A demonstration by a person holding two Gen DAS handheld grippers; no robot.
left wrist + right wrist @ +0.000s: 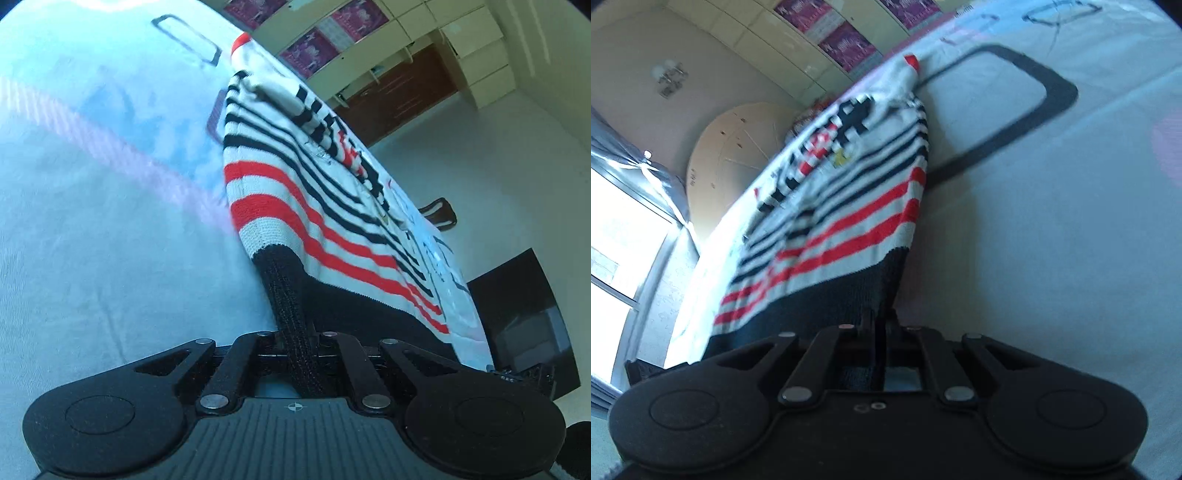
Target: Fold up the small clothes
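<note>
Pale sheet (92, 240) covers the whole surface, dark rounded-rectangle outline (1034, 92) printed on it. The striped knit sweater (295, 192) lies on the sheet right beside that outline. Left gripper (295, 343) is clenched on the sweater's black hem, right gripper (879, 332) pinching the same hem too.

Right tool (878, 332) clamped on striped sweater's (842, 206) black hem, pale sheet (1052, 258) beneath

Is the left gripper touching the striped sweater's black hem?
Touching. In the left wrist view, the left gripper has its jaws closed on the striped sweater's black hem, which runs bunched straight between them.
</note>
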